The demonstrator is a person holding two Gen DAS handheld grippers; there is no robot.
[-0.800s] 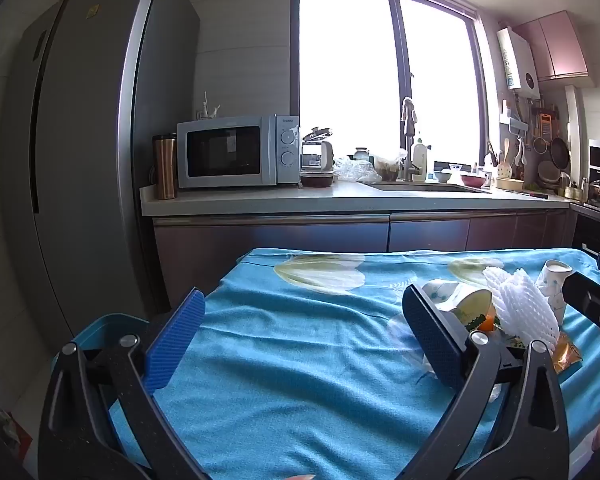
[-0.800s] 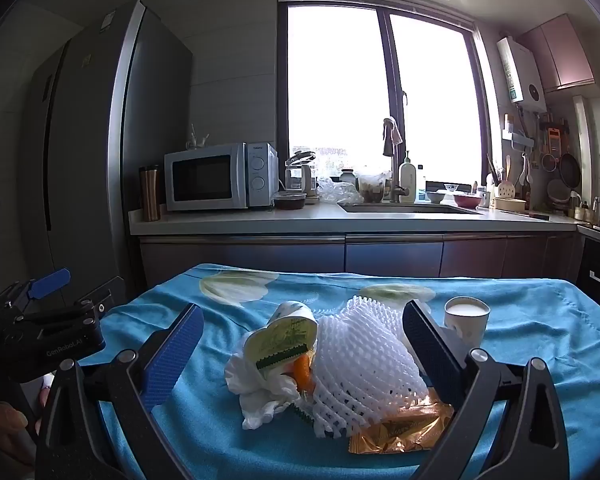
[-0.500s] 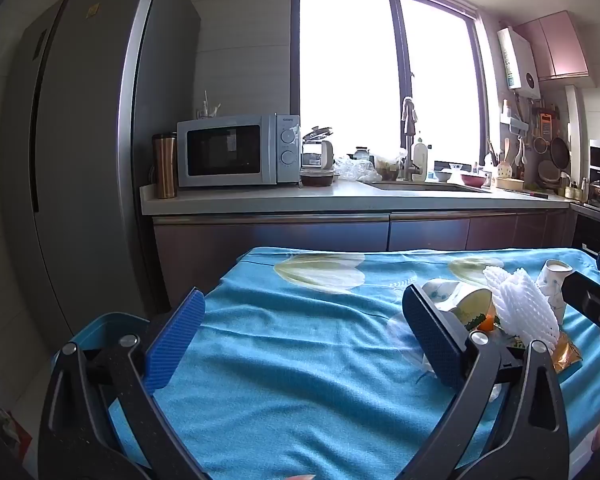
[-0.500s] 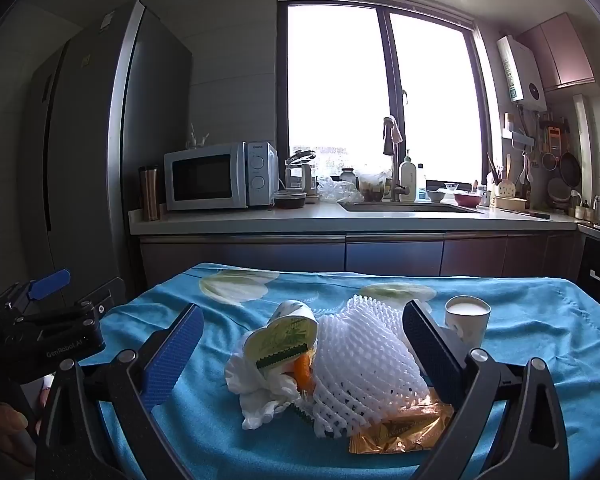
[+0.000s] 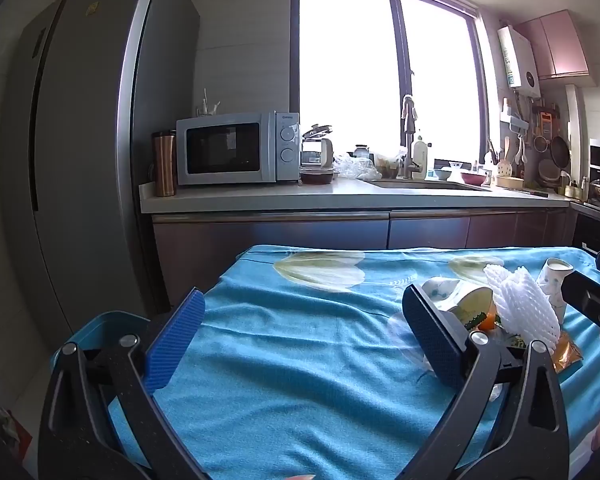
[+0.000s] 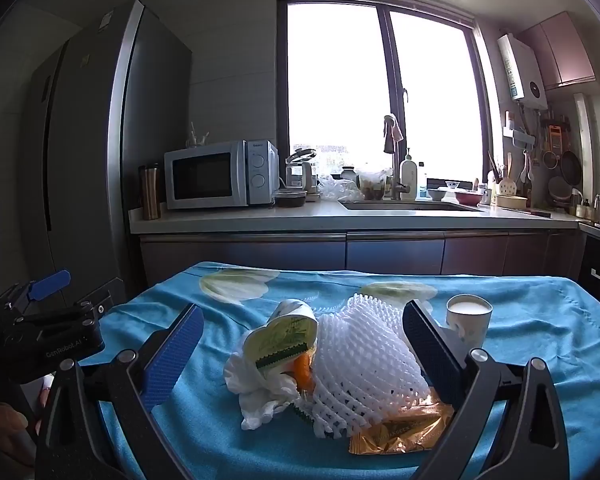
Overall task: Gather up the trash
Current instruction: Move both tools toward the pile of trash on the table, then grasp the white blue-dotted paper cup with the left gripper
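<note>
pre-grasp: right gripper (image 6: 300, 344) and left gripper (image 5: 300, 336) both released, empty; next, likely closing in on the white foam fruit net (image 6: 364, 364) atop the trash pile.

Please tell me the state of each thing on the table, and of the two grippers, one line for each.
Left gripper: open, empty.
Right gripper: open, holds nothing.
Foam net: lying in the pile, untouched.
Tissue: crumpled.
Gold wrapper: flat, partly under the net.
Cup: upright, filled with white liquid.
Tablecloth: spread, wrinkled.
</note>
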